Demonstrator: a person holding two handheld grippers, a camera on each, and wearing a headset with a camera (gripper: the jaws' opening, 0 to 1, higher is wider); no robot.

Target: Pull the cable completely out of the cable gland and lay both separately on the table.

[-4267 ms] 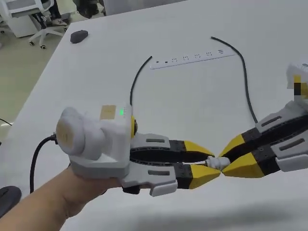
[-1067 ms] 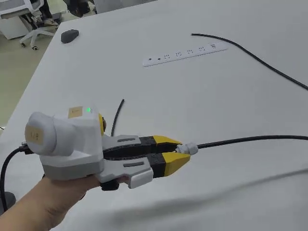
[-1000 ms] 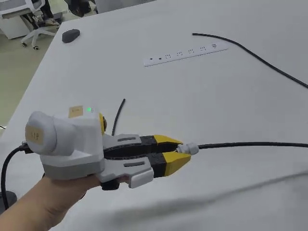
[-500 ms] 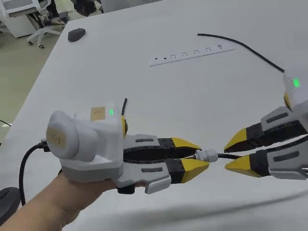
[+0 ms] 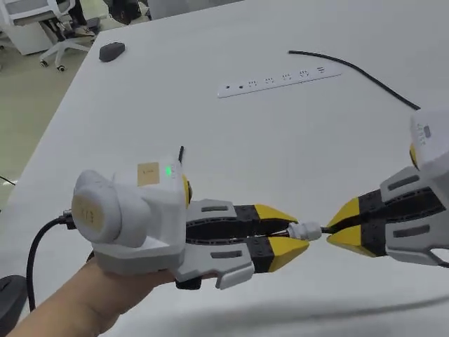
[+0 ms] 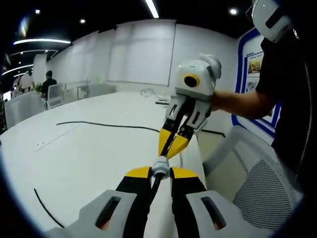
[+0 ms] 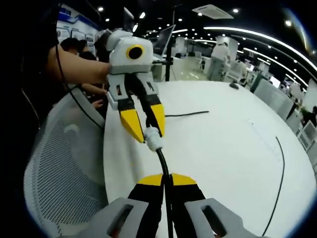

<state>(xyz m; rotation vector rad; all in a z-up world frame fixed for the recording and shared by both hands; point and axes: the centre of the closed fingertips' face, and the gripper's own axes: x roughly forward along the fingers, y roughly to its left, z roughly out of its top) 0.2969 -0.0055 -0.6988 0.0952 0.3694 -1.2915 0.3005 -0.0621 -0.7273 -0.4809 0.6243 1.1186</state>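
Head view: my left tongs [image 5: 295, 232] are closed on the white cable gland [image 5: 303, 230], pinched at the yellow tips and held clear above the white table [image 5: 280, 154]. My right tongs [image 5: 335, 227] meet it tip to tip from the right, jaws drawn nearly together on the short stretch of black cable [image 5: 325, 229] leaving the gland. A power strip [image 5: 270, 81] and a dark mouse [image 5: 112, 50] lie well apart, farther up the table.

Left gripper view: my own jaws stand almost parallel with a narrow gap, the gland [image 6: 159, 167] clamped between their tips. The right tongs [image 6: 173, 145] point straight back at it from just beyond, jaws tight together. The cable there is too thin to follow.

Right gripper view: my jaws are pressed to a slit, and the cable [image 7: 162, 161] runs up out of it to the gland [image 7: 152, 139], which is gripped in the left tongs [image 7: 150, 134]. The cable runs into the gland, not yet pulled out.
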